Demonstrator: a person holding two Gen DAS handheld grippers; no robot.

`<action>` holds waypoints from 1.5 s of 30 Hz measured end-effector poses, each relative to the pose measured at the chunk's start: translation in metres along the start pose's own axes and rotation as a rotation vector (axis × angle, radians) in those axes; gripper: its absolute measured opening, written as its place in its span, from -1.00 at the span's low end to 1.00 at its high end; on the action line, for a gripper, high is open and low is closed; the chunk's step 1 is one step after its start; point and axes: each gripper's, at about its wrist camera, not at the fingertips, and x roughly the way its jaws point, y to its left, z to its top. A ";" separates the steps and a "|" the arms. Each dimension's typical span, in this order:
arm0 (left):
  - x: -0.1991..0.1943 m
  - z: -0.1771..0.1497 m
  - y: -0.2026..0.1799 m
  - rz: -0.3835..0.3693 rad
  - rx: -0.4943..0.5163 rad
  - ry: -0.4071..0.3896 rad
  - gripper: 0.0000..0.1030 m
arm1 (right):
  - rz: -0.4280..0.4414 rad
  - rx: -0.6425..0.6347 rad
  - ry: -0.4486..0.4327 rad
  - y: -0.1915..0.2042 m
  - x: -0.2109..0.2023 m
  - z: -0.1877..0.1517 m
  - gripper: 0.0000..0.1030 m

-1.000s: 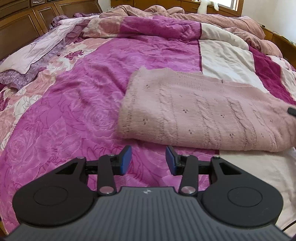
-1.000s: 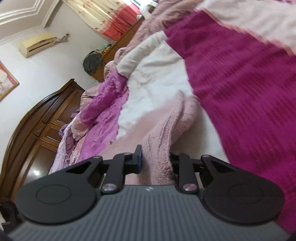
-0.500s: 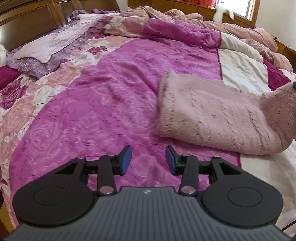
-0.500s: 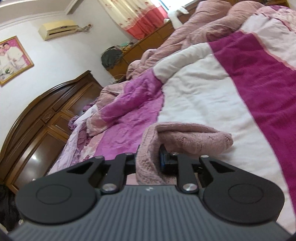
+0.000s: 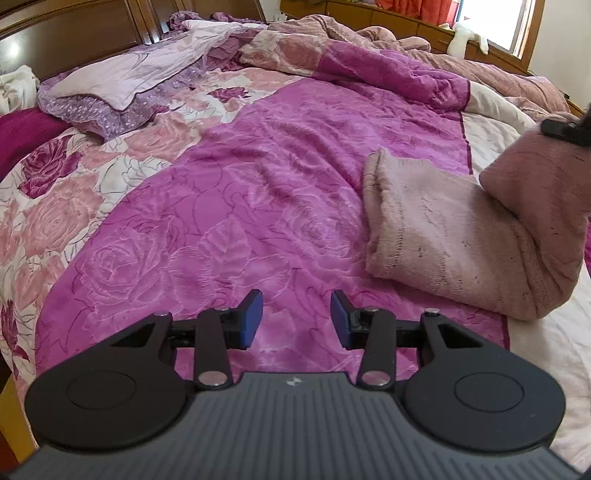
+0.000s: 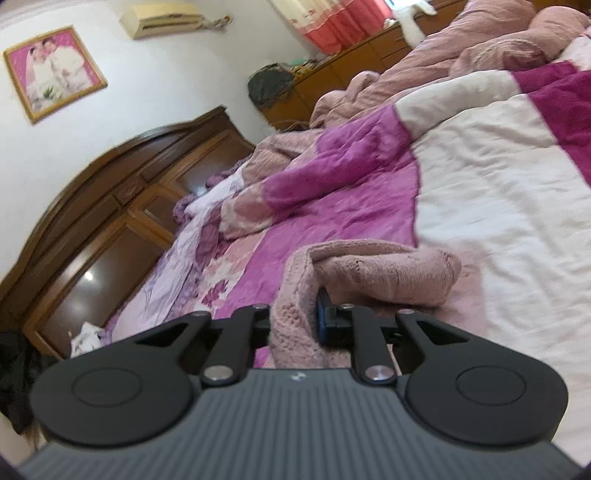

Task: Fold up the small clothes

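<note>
Right gripper (image 6: 295, 325) pinches the pink sweater's (image 5: 454, 236) lifted edge; left gripper (image 5: 296, 319) (jaws apart, empty) hovers near the quilt (image 5: 221, 206).

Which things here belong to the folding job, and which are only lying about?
Job: pink sweater; right tongs shut on it; left tongs, open.

Lying about: quilt, pillow, plush toy, wardrobe, framed photo.
</note>
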 end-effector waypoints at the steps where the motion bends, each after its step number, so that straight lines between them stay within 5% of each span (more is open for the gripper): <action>1: 0.000 -0.001 0.003 0.003 -0.004 0.001 -0.06 | 0.002 -0.009 0.010 0.006 0.007 -0.005 -0.66; 17: 0.008 -0.008 0.040 0.021 -0.083 0.021 -0.06 | -0.009 -0.110 0.202 0.045 0.084 -0.082 -0.60; 20: 0.010 -0.006 0.039 0.020 -0.063 0.024 -0.06 | 0.002 -0.094 0.194 0.046 0.078 -0.083 -0.51; 24: 0.008 0.008 0.033 0.020 -0.012 -0.011 -0.06 | 0.080 -0.082 0.185 0.050 0.060 -0.080 -0.09; 27: 0.006 0.025 0.027 -0.013 0.004 -0.033 -0.06 | 0.114 -0.092 0.152 0.055 0.039 -0.081 -0.07; 32: 0.002 0.055 0.007 -0.078 0.054 -0.073 -0.06 | 0.061 -0.094 0.089 0.046 0.010 -0.075 -0.07; 38: 0.007 0.089 -0.029 -0.162 0.120 -0.096 -0.06 | -0.112 -0.064 -0.003 0.010 -0.009 -0.066 -0.07; 45: 0.054 0.126 -0.072 -0.266 0.154 -0.057 -0.06 | -0.220 0.021 -0.009 -0.032 -0.008 -0.067 -0.07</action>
